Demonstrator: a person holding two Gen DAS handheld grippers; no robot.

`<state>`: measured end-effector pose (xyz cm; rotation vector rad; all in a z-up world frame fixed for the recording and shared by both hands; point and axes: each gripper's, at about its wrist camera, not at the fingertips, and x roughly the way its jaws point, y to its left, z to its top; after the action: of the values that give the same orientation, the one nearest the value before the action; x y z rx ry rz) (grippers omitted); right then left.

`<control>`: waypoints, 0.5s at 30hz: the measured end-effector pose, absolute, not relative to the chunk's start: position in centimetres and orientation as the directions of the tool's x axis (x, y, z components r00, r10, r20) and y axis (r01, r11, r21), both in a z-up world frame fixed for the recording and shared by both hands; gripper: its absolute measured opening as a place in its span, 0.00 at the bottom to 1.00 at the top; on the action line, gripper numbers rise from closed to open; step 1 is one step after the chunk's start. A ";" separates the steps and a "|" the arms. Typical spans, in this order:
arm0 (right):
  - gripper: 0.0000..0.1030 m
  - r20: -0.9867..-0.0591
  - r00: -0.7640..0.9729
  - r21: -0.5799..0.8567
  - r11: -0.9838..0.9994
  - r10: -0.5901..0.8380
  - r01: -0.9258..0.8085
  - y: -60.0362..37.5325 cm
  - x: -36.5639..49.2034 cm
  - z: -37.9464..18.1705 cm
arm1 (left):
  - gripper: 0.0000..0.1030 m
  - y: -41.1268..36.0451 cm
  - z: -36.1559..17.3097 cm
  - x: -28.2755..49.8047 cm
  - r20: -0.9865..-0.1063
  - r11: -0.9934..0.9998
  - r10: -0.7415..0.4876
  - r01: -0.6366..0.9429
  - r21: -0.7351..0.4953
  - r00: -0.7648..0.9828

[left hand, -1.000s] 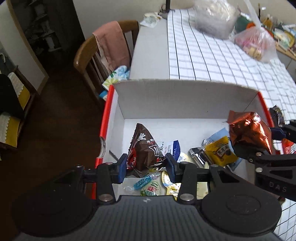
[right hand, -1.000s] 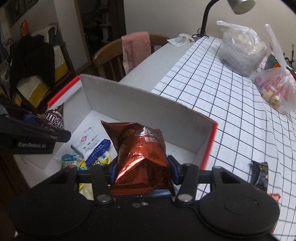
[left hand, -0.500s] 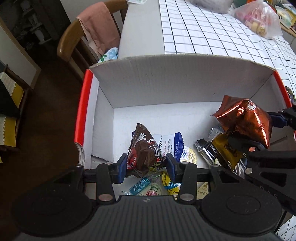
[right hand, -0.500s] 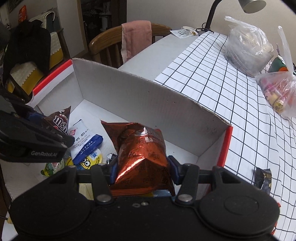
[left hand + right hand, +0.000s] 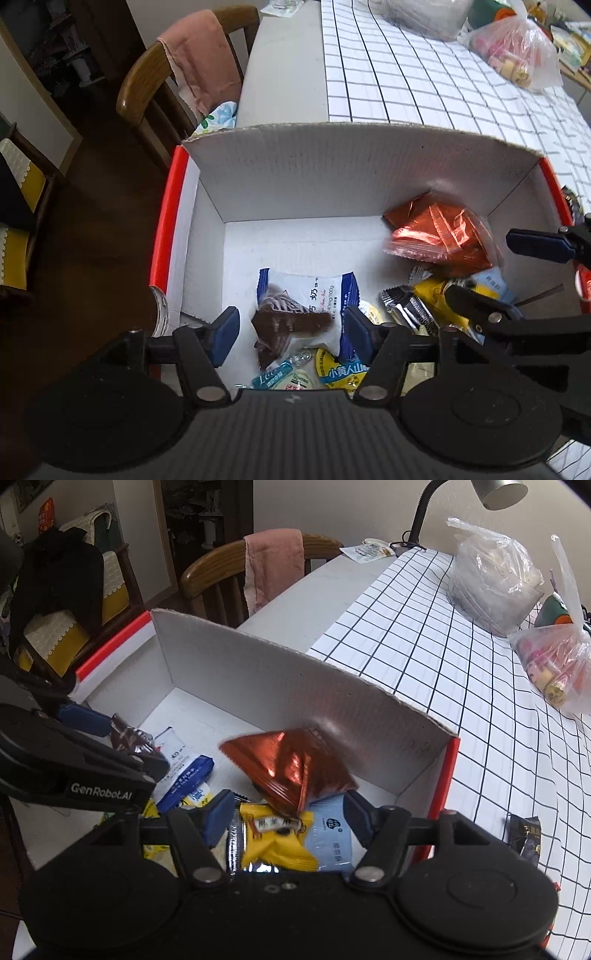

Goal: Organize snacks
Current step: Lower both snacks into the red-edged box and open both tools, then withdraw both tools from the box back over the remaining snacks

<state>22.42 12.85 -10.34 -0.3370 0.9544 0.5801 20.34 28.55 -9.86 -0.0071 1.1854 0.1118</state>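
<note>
Grid-patterned tablecloth (image 5: pixel 424 657) carries my white cardboard box (image 5: pixel 332 177). Both my claws hang released over it: left gripper (image 5: pixel 290 330) above a brown chocolate packet (image 5: pixel 286 325), right gripper (image 5: pixel 286 818) near a copper foil snack bag (image 5: pixel 291 768) lying inside. Most snacks are boxed; one dark packet (image 5: pixel 524 836) waits outside on the cloth.

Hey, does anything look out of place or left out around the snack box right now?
One dark snack packet lies outside the box, on the checked tablecloth to its right. Inside, the copper foil bag sits tilted against the far wall.
</note>
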 end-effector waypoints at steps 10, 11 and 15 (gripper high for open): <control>0.80 -0.810 0.461 0.012 0.796 0.363 -0.606 11.8 20.9 -8.2 | 0.61 28.8 -8.1 18.5 -0.896 0.992 0.066 -0.126 0.011 0.438; 0.80 -0.805 0.464 0.015 0.795 0.369 -0.606 11.7 20.7 -7.9 | 0.61 29.0 -7.9 18.4 -0.892 0.992 0.062 -0.129 0.004 0.447; 0.82 -0.789 0.476 0.029 0.798 0.388 -0.603 11.0 20.0 -6.8 | 0.63 29.1 -6.9 17.4 -0.873 0.990 0.053 -0.137 -0.016 0.486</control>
<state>19.97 10.95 -6.77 -0.2684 0.8859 0.6141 17.43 29.11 -6.93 -0.0876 1.0578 0.1161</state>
